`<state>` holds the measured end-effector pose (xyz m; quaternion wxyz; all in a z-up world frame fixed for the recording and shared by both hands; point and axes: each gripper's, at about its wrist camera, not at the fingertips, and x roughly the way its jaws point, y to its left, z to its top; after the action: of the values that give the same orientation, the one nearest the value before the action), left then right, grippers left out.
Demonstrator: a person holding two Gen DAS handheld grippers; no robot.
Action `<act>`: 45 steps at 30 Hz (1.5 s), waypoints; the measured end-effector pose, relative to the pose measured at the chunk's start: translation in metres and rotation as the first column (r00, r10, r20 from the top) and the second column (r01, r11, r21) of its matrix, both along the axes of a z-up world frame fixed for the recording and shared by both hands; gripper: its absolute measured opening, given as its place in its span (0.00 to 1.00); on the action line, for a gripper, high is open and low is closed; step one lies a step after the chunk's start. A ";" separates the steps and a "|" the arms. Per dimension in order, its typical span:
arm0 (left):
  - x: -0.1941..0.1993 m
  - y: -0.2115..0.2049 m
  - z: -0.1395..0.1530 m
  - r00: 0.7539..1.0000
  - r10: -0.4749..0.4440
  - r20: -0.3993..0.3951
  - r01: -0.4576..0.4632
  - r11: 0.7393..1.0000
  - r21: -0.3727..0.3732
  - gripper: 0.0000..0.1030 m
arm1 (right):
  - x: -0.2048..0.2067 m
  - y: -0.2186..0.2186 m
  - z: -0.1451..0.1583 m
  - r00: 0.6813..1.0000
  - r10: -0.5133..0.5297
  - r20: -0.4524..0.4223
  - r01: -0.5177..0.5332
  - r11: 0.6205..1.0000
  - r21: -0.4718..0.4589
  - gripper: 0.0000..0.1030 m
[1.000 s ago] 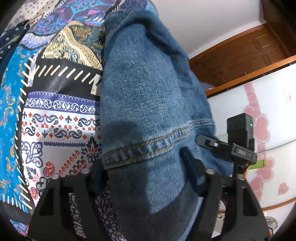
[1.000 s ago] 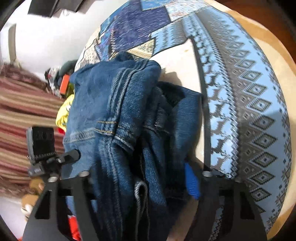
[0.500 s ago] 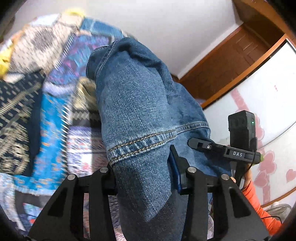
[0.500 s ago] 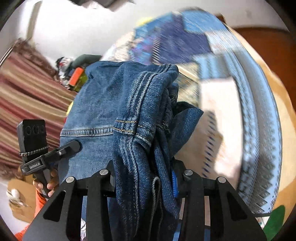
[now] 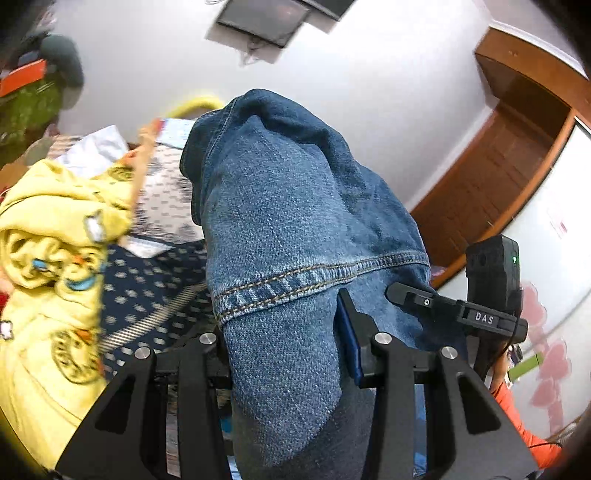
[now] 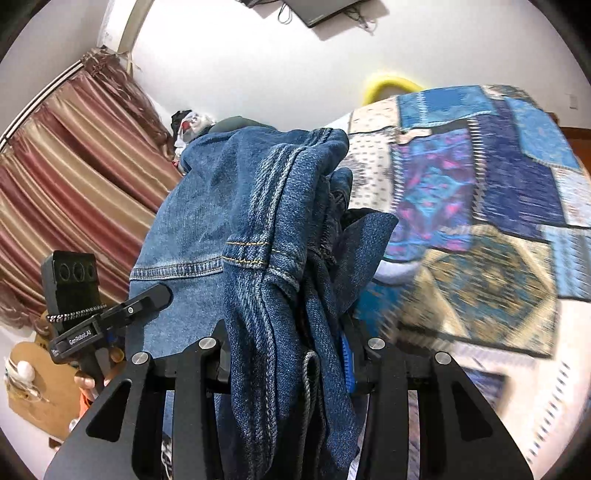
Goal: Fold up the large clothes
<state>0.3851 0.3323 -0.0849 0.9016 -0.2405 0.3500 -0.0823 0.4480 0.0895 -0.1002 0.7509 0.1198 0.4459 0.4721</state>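
Observation:
A pair of blue denim jeans [image 5: 295, 229] is bunched up and lifted clear of the bed. My left gripper [image 5: 284, 347] is shut on a thick fold of the denim, its hem seam just beyond the pads. In the right wrist view the jeans [image 6: 236, 221] hang in several layers, with a waistband seam showing. My right gripper [image 6: 288, 354] is shut on those gathered layers. Each view shows the other gripper beside the cloth, held by a hand in an orange sleeve [image 5: 517, 406].
A patchwork quilt [image 6: 480, 192] in blues and purples covers the bed. A yellow printed blanket [image 5: 48, 258] is heaped at the left. Striped curtains [image 6: 74, 166] hang at the left. A white wall with a dark mounted screen [image 5: 266, 18] is behind, with a wooden door frame [image 5: 509, 155] and wardrobe at the right.
Both grippers closed tighter on the jeans and rose, carrying them up off the quilt. The views tilted from the bed surface up toward the wall, and the yellow blanket came into sight.

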 end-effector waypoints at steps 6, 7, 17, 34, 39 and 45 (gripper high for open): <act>0.021 0.068 -0.054 0.992 0.047 -0.113 -0.047 0.999 0.006 0.41 | 0.015 0.069 -0.057 0.997 0.013 -0.082 -0.016 0.999 -0.028 0.35; 0.022 0.079 -0.064 0.989 0.056 -0.135 -0.056 0.998 0.002 0.41 | 0.018 0.079 -0.071 0.995 0.017 -0.099 -0.021 0.999 -0.043 0.35; 0.012 0.115 -0.168 0.966 0.113 -0.233 -0.133 0.988 -0.072 0.62 | 0.023 0.119 -0.148 0.988 0.047 -0.147 -0.075 0.979 -0.189 0.41; -0.083 0.015 -0.095 0.952 0.210 -0.224 -0.121 0.927 0.355 0.70 | -0.056 0.059 -0.076 0.985 0.095 0.146 -0.030 0.917 -0.398 0.65; -0.121 -0.016 -0.025 0.975 0.218 -0.049 -0.182 0.902 0.392 0.70 | -0.092 0.027 -0.013 0.964 0.056 0.260 0.016 0.963 -0.268 0.65; -0.192 -0.064 0.062 0.955 0.205 0.214 -0.277 0.873 0.401 0.70 | -0.149 -0.017 0.074 0.904 -0.033 0.425 0.071 0.995 -0.072 0.65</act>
<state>0.1927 0.2683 -0.0231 0.9611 -0.0719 0.2509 0.0899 0.2987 0.0728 -0.0262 0.8465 -0.0061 0.2888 0.4472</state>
